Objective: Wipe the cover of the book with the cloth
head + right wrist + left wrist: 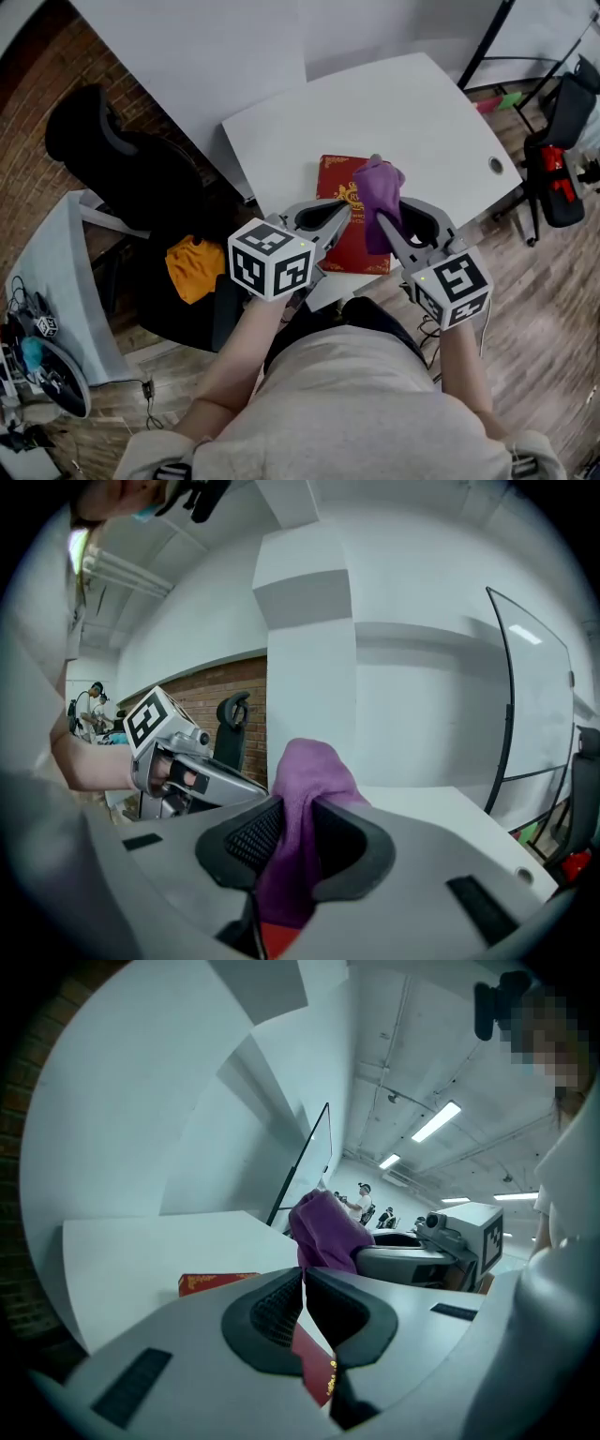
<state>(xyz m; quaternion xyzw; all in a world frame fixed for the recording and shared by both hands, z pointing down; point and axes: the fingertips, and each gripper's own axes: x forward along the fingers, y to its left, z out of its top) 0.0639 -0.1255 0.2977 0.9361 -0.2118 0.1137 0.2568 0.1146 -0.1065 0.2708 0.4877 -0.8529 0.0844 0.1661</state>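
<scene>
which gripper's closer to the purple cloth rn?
Right. The right gripper is shut on the purple cloth, which bunches up above its jaws. The left gripper is shut on nothing, just left of the cloth, over the red book.

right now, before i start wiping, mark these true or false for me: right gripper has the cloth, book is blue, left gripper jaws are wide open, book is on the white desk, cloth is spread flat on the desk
1. The right gripper has the purple cloth clamped between its jaws. True.
2. The book is blue. False: its cover is red with gold ornament.
3. The left gripper has its jaws wide open. False: its jaws are together.
4. The book lies on the white desk. True.
5. The cloth is spread flat on the desk. False: it is bunched in the right gripper's jaws and held up over the book.
</scene>
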